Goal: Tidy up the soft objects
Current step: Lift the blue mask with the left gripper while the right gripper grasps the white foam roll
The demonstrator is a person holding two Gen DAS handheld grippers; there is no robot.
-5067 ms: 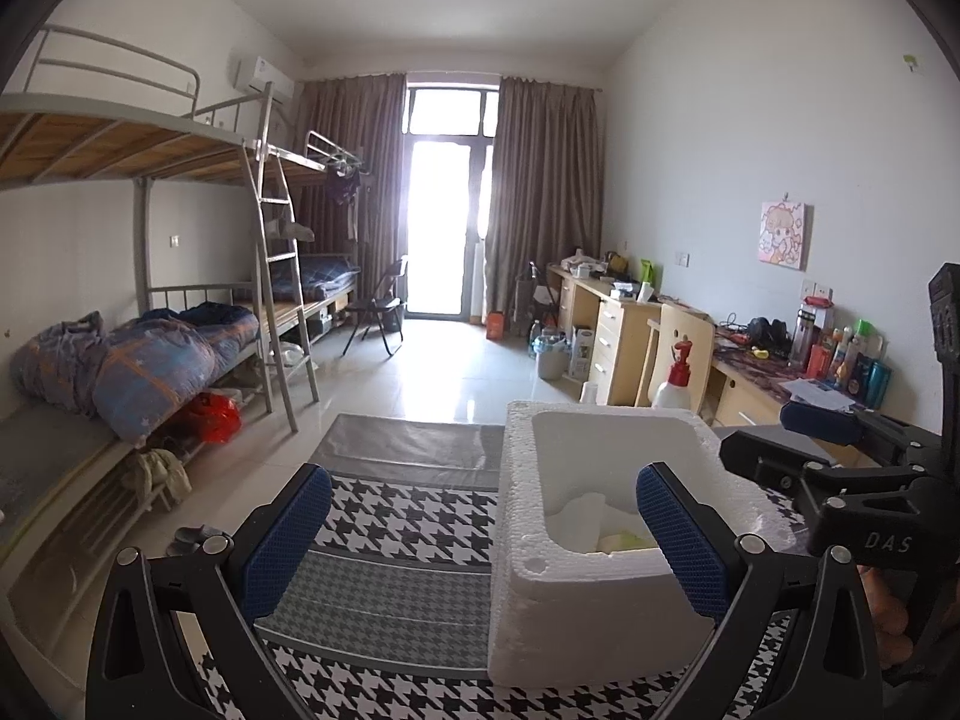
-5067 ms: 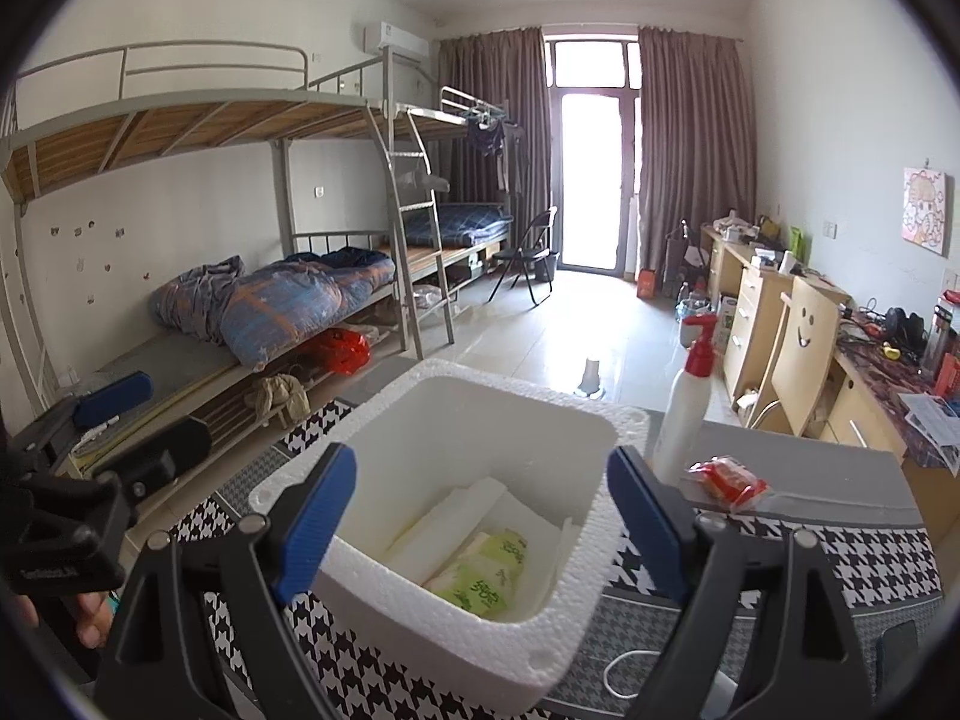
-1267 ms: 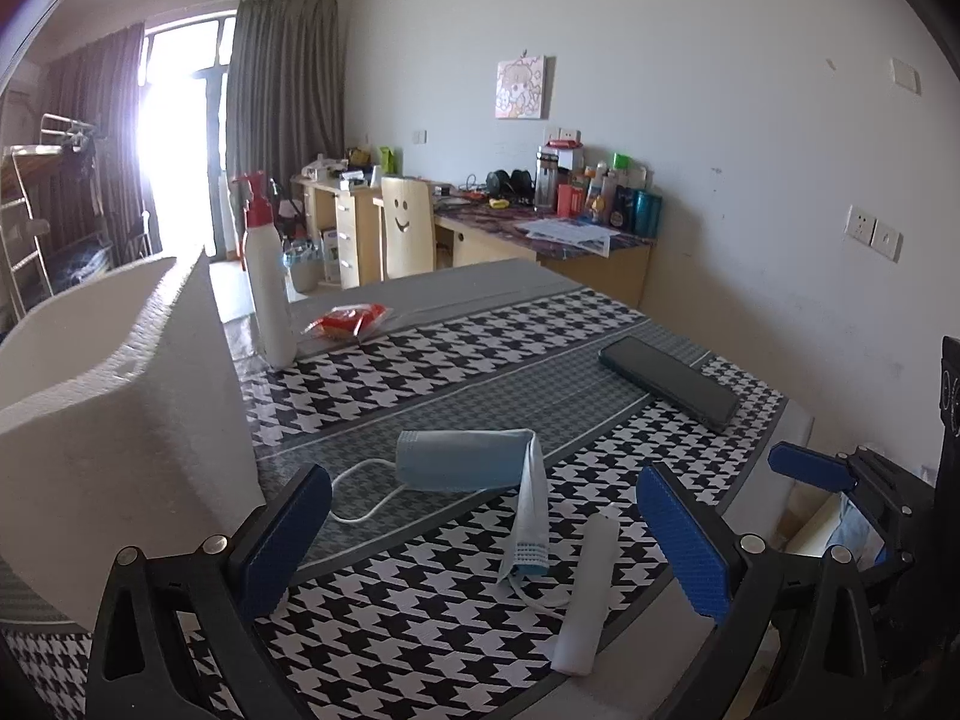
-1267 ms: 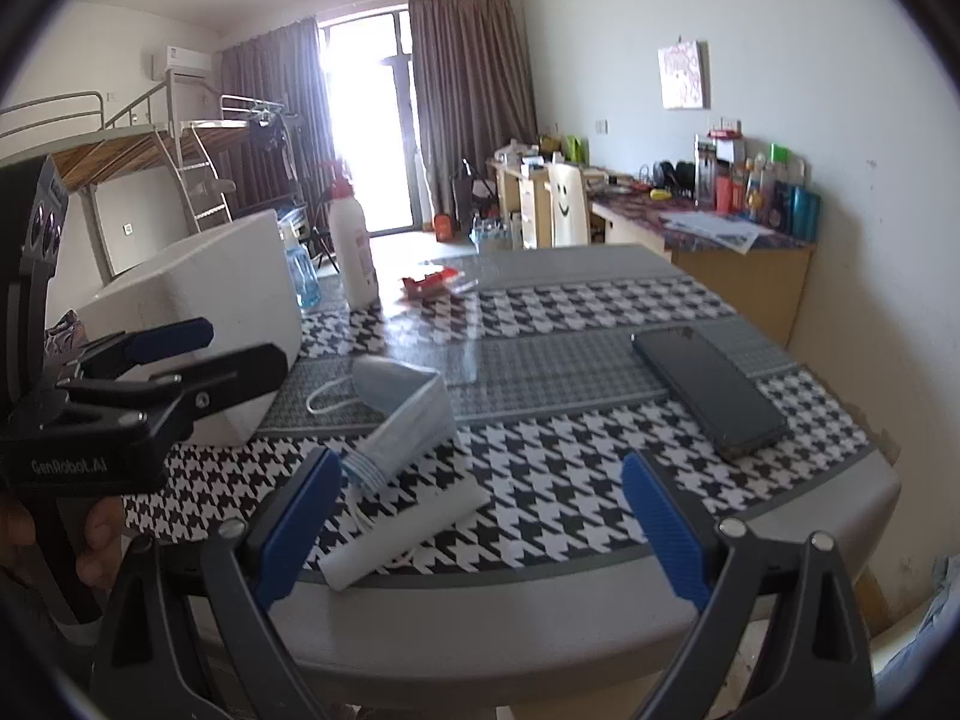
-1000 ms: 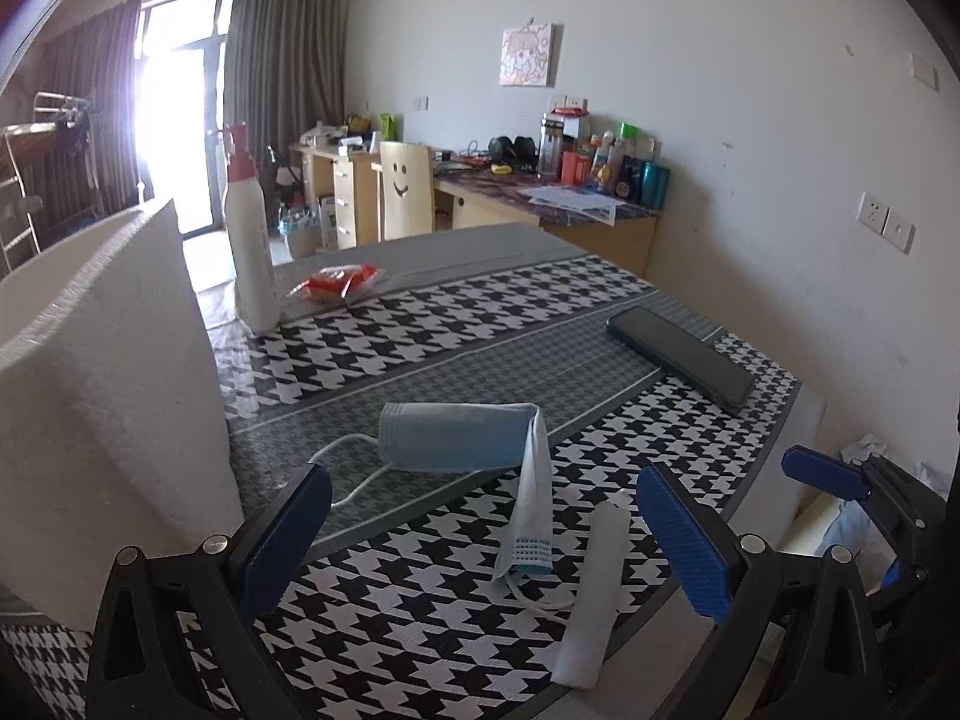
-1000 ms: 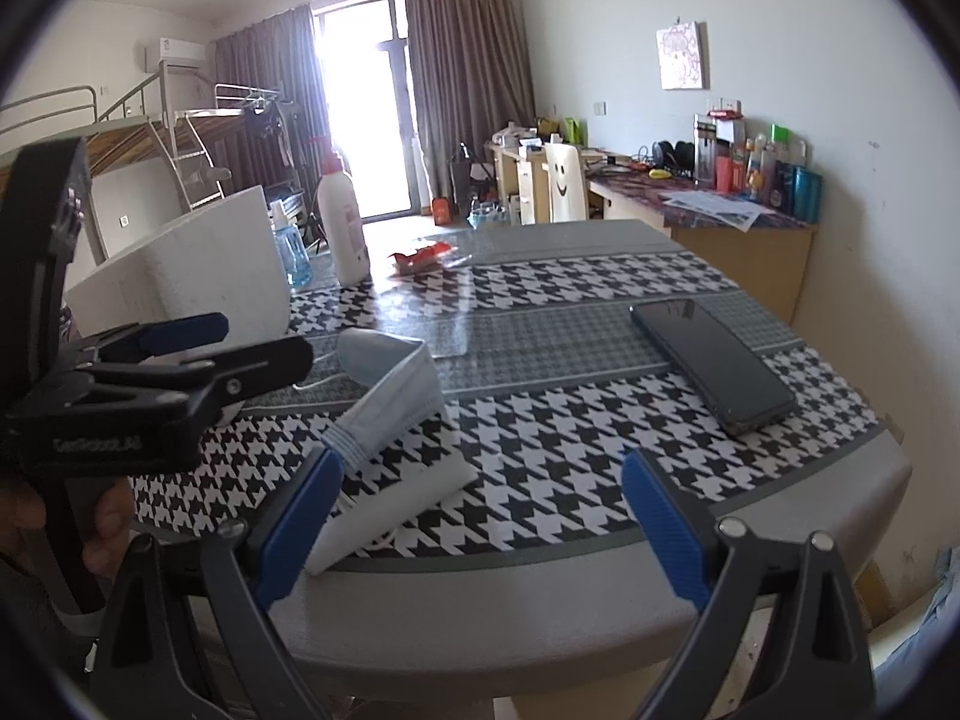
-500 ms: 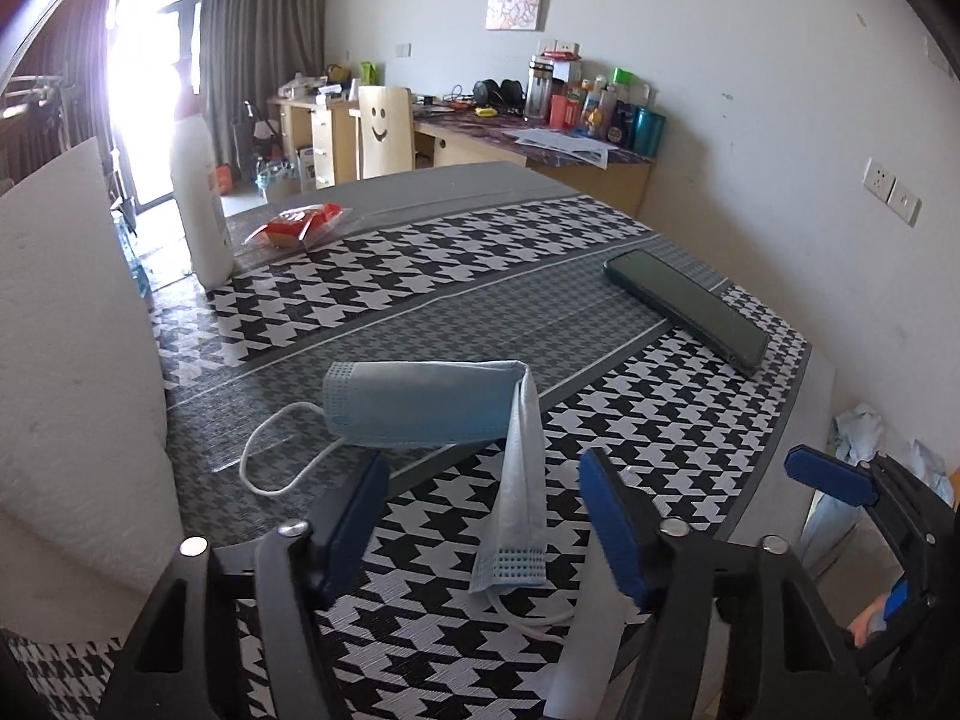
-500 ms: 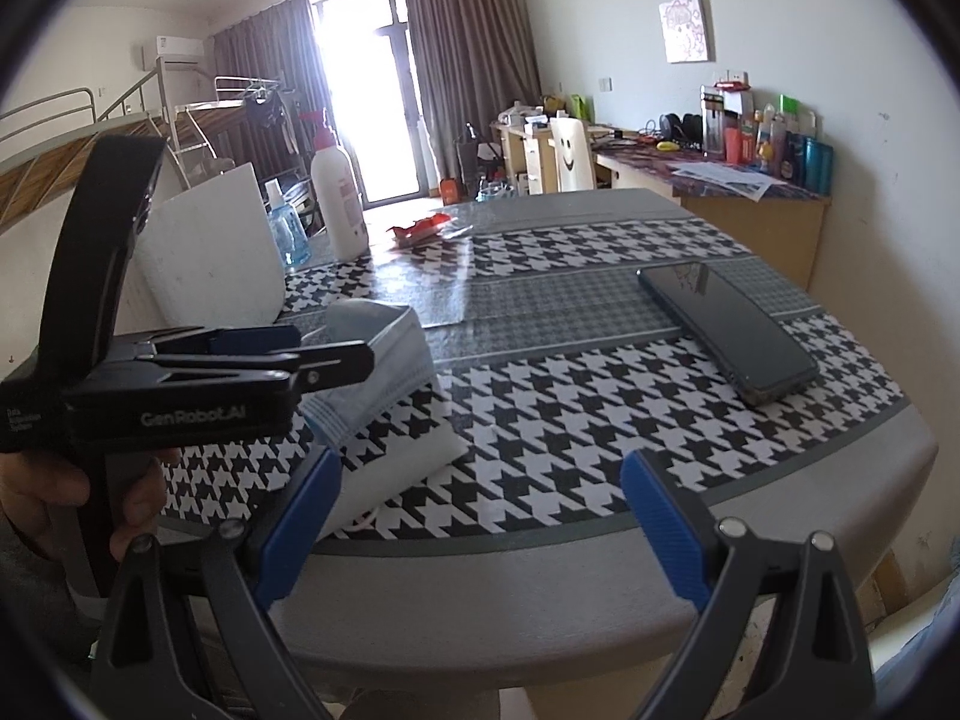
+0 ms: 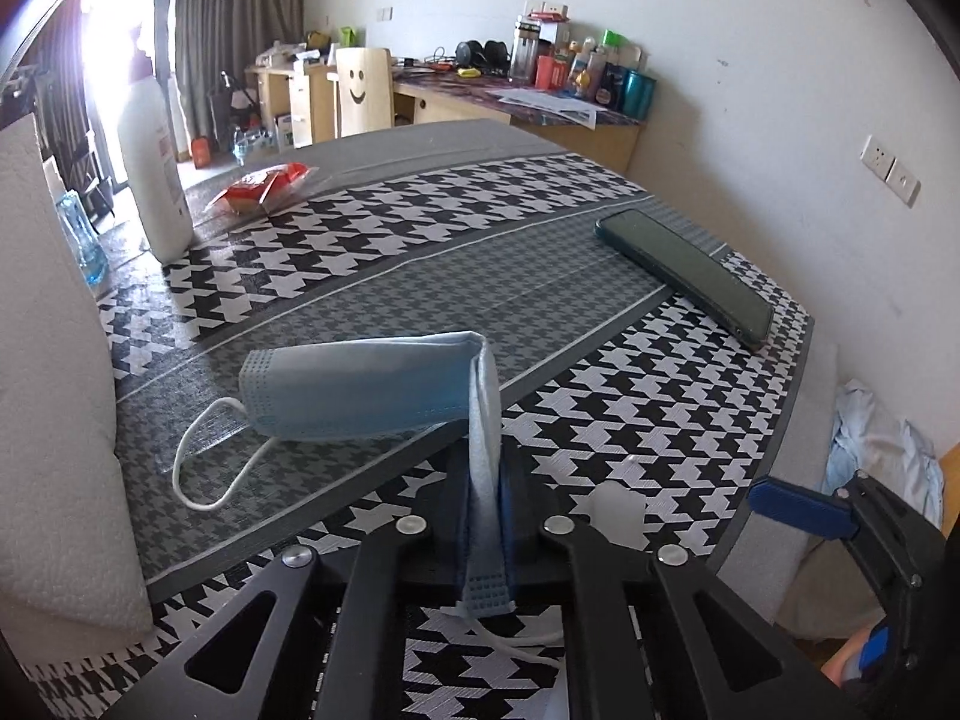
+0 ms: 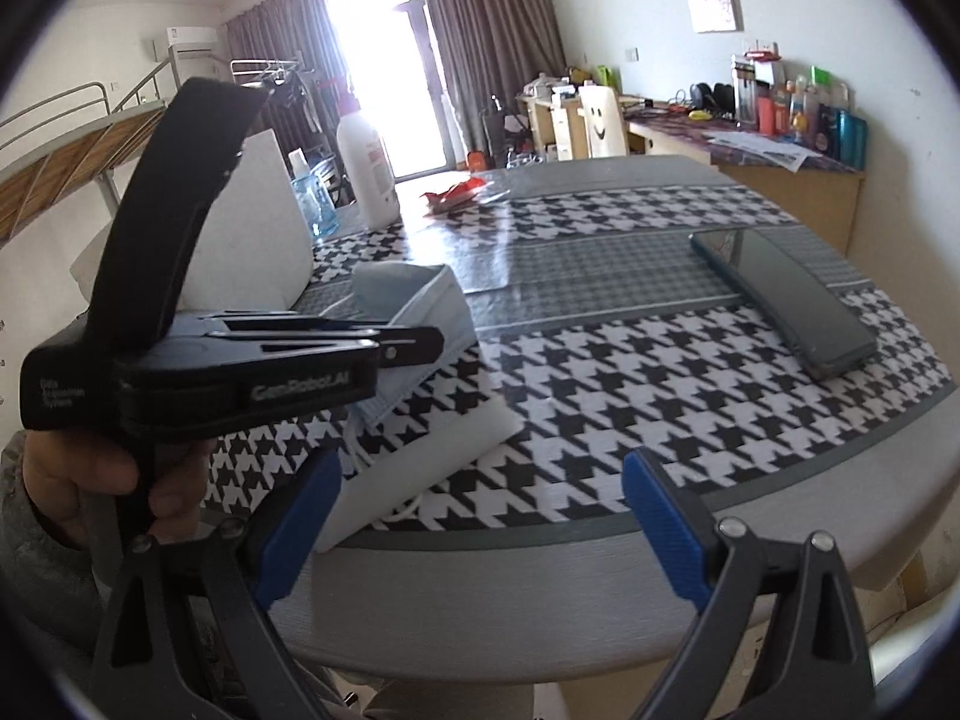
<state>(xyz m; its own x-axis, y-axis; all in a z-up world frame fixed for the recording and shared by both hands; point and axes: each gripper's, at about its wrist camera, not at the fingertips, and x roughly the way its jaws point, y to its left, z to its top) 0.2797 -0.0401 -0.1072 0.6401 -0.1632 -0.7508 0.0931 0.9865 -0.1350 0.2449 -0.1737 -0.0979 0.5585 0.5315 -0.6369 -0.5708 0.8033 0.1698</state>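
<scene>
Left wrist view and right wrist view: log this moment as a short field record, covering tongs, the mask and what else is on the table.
left tongs: shut on the face mask's near end
right tongs: open, empty, over the table edge
face mask: blue, folded, ear loop trailing on the cloth
white packet: flat beside the mask
phone: face up, far right
foam box: at left

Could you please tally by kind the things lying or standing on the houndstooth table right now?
Pale blue pleated face mask: 1
White rolled cloth: 1
Dark flat phone: 1
White plastic bottle: 1
Red snack packet: 1
White foam box: 1
Clear blue bottle: 1
Total: 7
</scene>
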